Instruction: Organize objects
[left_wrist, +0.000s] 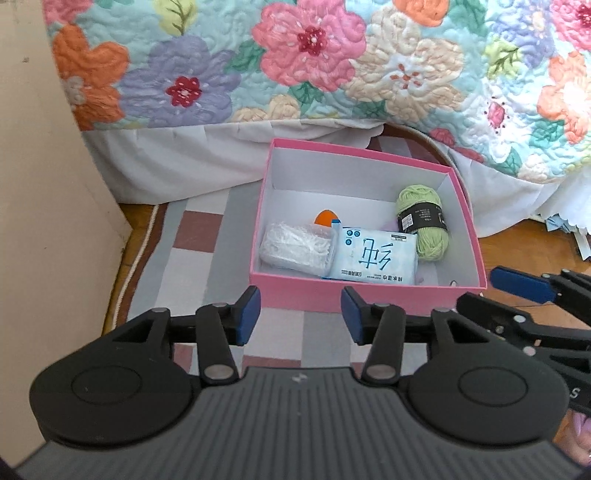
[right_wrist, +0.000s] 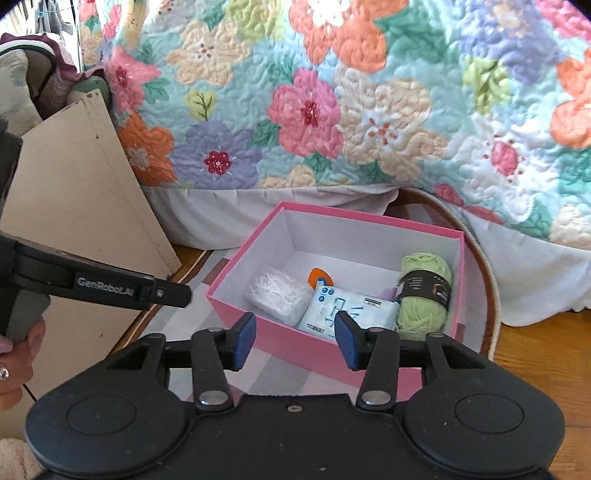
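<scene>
Left gripper (left_wrist: 301, 314): fingers spread, holding nothing.
Right gripper (right_wrist: 295, 341): spread, holding nothing.
Pink box (left_wrist: 354, 295): green yarn (left_wrist: 424, 225), wipes pack (left_wrist: 373, 258).

From my remote feed I log: floral quilted bedspread (left_wrist: 314, 59) over a white bed skirt (left_wrist: 177, 162), checked grey-and-brown rug (left_wrist: 199, 240) on wood floor (right_wrist: 543, 354), and a beige panel (right_wrist: 81, 192), possibly a cabinet side, daylit.

Orange object (left_wrist: 326, 218) half hidden behind wipes pack (left_wrist: 373, 257), possibly a toy.
</scene>
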